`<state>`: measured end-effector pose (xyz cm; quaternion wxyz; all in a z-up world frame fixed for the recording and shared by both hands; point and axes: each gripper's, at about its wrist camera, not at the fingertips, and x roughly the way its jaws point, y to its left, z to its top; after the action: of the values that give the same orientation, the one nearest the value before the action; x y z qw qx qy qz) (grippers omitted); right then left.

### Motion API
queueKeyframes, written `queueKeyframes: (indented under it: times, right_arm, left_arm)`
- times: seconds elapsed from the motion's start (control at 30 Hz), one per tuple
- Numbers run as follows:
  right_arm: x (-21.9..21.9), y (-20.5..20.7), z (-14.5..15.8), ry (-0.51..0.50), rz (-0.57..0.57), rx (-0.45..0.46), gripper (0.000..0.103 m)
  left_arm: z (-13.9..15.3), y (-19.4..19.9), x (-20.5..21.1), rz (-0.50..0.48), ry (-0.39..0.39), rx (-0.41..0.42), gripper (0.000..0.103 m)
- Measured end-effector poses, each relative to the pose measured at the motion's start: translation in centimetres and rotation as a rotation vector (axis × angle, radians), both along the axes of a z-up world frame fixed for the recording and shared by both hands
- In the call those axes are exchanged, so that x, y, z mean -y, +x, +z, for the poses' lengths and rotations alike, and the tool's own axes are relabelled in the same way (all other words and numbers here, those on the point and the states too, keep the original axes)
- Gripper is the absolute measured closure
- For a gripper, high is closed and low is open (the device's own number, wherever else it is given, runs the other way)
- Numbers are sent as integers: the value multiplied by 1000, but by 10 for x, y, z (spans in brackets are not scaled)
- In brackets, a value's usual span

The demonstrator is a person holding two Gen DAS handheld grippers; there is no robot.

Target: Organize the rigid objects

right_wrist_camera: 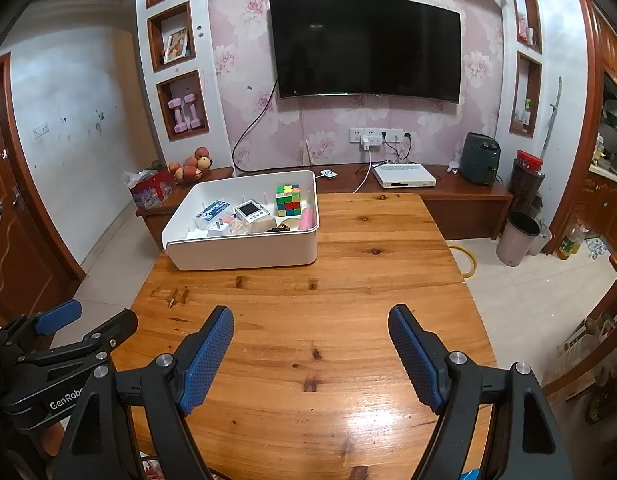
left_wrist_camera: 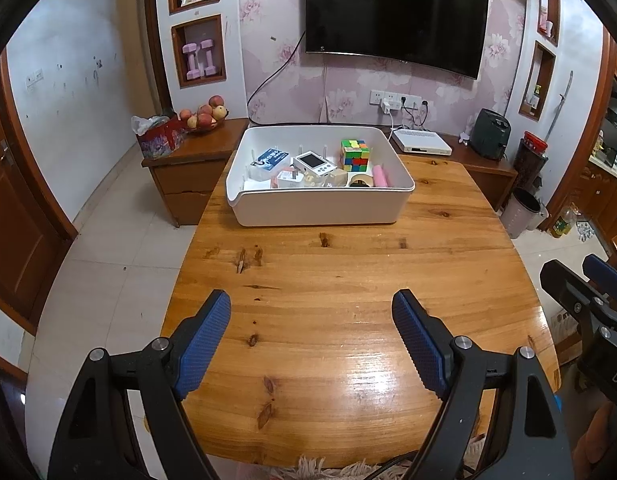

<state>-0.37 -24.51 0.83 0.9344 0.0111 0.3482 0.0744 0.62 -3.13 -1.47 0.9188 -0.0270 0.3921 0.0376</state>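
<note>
A white bin (left_wrist_camera: 320,210) stands at the far end of the wooden table (left_wrist_camera: 348,300). In it lie a colourful puzzle cube (left_wrist_camera: 354,155), a small white handheld device (left_wrist_camera: 315,163), a blue-labelled box (left_wrist_camera: 270,160), a pink cylinder (left_wrist_camera: 381,177), a tape roll (left_wrist_camera: 360,180) and other small items. The bin (right_wrist_camera: 244,254) with the cube (right_wrist_camera: 288,200) also shows in the right wrist view. My left gripper (left_wrist_camera: 312,308) is open and empty above the near part of the table. My right gripper (right_wrist_camera: 310,324) is open and empty, beside the left gripper (right_wrist_camera: 80,324).
A low wooden cabinet (left_wrist_camera: 196,148) behind the table carries a fruit bowl (left_wrist_camera: 204,116), a gift box (left_wrist_camera: 158,140) and a white set-top box (left_wrist_camera: 422,142). A TV (left_wrist_camera: 396,16) hangs on the wall. A bin (right_wrist_camera: 518,238) stands on the floor at right.
</note>
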Motion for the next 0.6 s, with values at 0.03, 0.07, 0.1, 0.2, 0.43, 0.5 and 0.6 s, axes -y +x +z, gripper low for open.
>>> queueKeyframes:
  times: [0.03, 0.07, 0.1, 0.2, 0.43, 0.5, 0.6]
  right_arm:
    - [0, 0, 0, 0, 1, -1, 22]
    - [0, 1, -1, 0, 2, -4, 22]
    - [0, 1, -1, -1, 2, -5, 22]
    - [-1, 2, -2, -2, 2, -8, 22]
    - [0, 2, -4, -2, -1, -13, 22]
    - [-1, 3, -6, -2, -1, -18, 22]
    - [-1, 3, -7, -2, -2, -20, 22]
  left_arm:
    - [-1, 0, 0, 0, 0, -2, 18]
    - [-1, 0, 0, -1, 0, -4, 18]
    - [-1, 1, 0, -2, -1, -6, 18]
    - [-2, 2, 1, -5, -1, -9, 18]
    - [-4, 4, 2, -5, -3, -20, 18]
    - [-5, 4, 2, -6, -3, -23, 18]
    - [-7, 5, 1, -7, -4, -29, 18]
